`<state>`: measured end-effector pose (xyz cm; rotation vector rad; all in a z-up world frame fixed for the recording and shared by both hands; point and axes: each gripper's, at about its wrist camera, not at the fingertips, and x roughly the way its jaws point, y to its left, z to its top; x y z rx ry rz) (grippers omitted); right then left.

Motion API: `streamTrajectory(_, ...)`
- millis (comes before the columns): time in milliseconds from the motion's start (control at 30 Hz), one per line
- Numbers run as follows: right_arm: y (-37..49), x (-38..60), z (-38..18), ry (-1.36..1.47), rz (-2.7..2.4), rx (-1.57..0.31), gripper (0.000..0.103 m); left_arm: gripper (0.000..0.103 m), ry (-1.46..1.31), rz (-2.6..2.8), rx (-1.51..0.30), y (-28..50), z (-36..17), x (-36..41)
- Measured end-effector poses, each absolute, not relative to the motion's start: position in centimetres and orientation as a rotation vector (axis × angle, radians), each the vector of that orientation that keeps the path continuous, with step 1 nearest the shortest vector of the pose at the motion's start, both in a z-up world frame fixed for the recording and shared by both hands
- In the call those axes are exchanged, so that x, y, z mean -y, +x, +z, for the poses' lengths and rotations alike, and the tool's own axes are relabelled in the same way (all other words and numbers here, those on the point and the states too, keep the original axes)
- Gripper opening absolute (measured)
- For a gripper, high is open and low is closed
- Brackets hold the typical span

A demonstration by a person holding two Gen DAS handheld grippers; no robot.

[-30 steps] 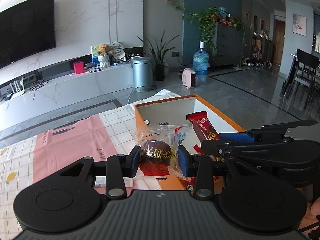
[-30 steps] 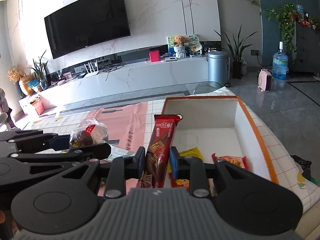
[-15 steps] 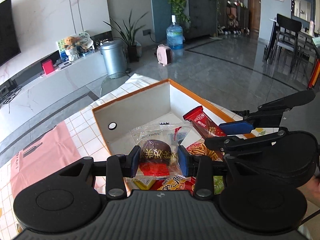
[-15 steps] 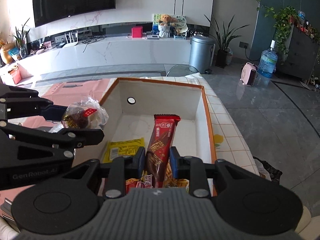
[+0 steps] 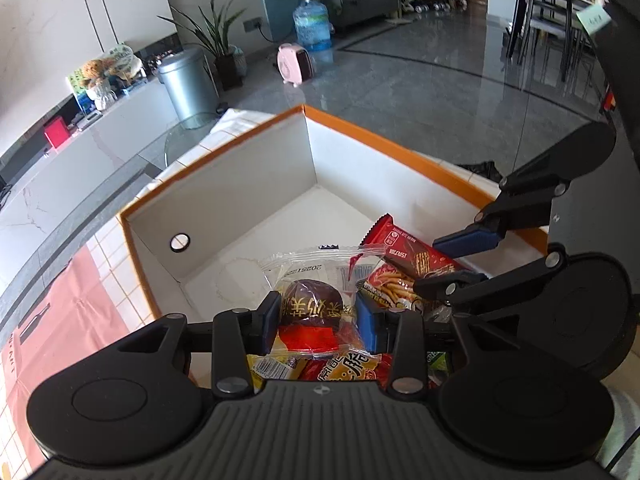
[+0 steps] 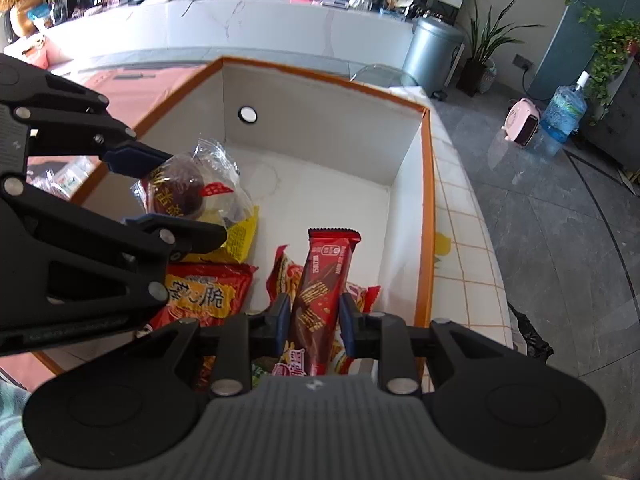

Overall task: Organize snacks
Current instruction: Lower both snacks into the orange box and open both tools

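Note:
An orange-rimmed white box (image 5: 240, 192) (image 6: 404, 152) sits on the table, with several snack packs lying in its near end. My left gripper (image 5: 316, 316) is shut on a clear bag with a dark round pastry (image 5: 312, 304), held over the box; it also shows in the right wrist view (image 6: 176, 196). My right gripper (image 6: 312, 316) is shut on a red wafer bar (image 6: 324, 292), held over the box's near right part; the bar also shows in the left wrist view (image 5: 412, 252).
In the box lie a yellow pack (image 6: 240, 236), a red and yellow crisp pack (image 6: 200, 296) and a red stick-snack pack (image 5: 392, 284). A pink mat (image 5: 60, 320) lies on the checked tablecloth (image 6: 460, 248) left of the box. The table edge runs right of the box.
Both grippers have moved forward and tilted down over the box, each still holding its snack. The box now fills more of both views.

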<state>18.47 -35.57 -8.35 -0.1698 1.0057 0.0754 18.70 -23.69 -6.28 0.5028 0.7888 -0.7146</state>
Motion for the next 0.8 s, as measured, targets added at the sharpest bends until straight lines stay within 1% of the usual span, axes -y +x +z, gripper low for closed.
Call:
streamTrajectory(200,19.2,35.0,-8.9,-0.239,0.085,-1.035,0.022,0.045,0.530,-0.708,-0.838,19.6,-7.7,24.4)
streamTrajectory(433,19.6,35.1,-8.7,-0.262,0.077,-1.045,0.022,0.047,0.524,-0.696,-0.853,19.6,-7.4,24.1)
streamTrajectory(533,19.6,35.0,-8.6,-0.261,0.074,-1.048,0.022,0.053,0.498,-0.705,-0.850,19.4,-6.9,23.7)
streamTrajectory(633,19.6,34.9,-8.4,-0.264,0.066,-1.047,0.023,0.063,0.484,-0.700,-0.839,19.4,-6.2,23.5)
streamTrajectory(667,19.6,34.9,-8.2,-0.264,0.062,-1.048,0.025,0.065,0.482,-0.694,-0.833,19.3,-6.0,23.4)
streamTrajectory(800,19.5,34.9,-7.4,-0.248,0.055,-1.044,0.035,0.067,0.451,-0.684,-0.827,19.1,-4.9,22.7)
